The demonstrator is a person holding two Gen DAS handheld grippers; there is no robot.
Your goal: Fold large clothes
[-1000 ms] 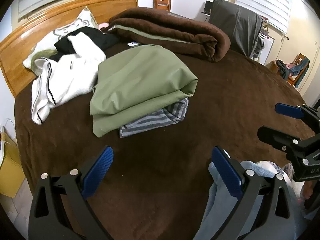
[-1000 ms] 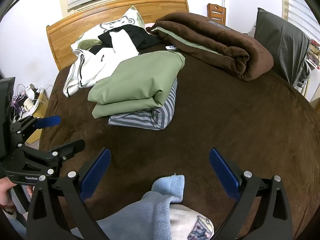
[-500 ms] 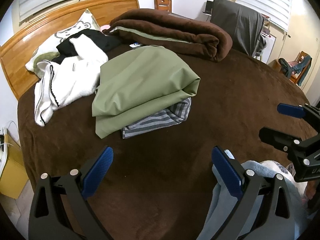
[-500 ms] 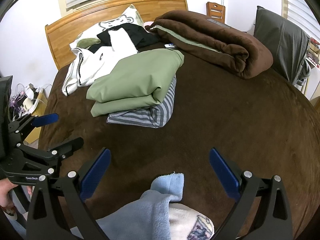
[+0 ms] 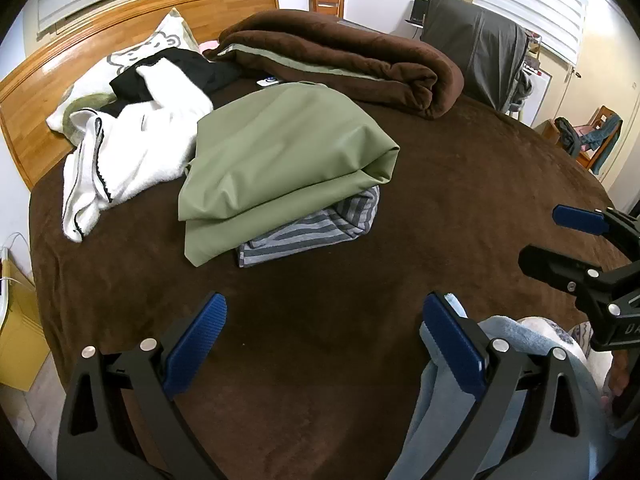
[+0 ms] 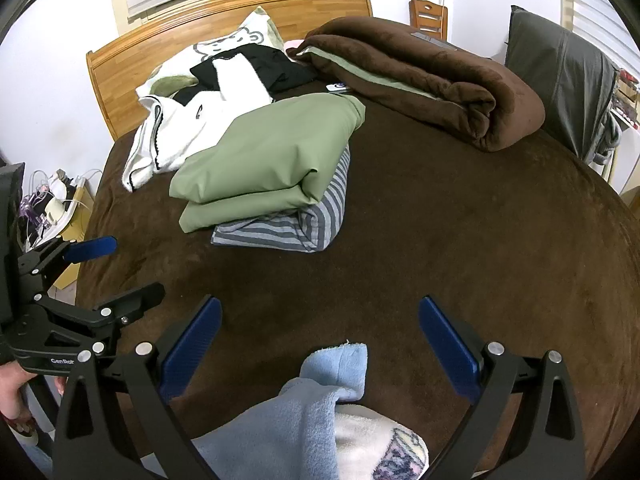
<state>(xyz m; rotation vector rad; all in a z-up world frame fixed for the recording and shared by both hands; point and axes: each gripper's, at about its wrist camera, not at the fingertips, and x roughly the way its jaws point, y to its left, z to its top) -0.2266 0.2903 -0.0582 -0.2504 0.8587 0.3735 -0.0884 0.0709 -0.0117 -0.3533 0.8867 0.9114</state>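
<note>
Hovering over the bed's (image 6: pixel 440 220) near edge, both your left gripper (image 5: pixel 324 344) and right gripper (image 6: pixel 320 340) have fingers spread, empty. Light-blue fleece garment (image 6: pixel 304 412) lies bunched below, apparently unfolded; pinch opposite corners and spread flat first.

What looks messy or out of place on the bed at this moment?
The white garment lies crumpled by the headboard, tangled with a black garment over the pillow, unlike the neat stack of green folded cloth on striped fabric. A small white object sits loose beside the brown blanket.
</note>
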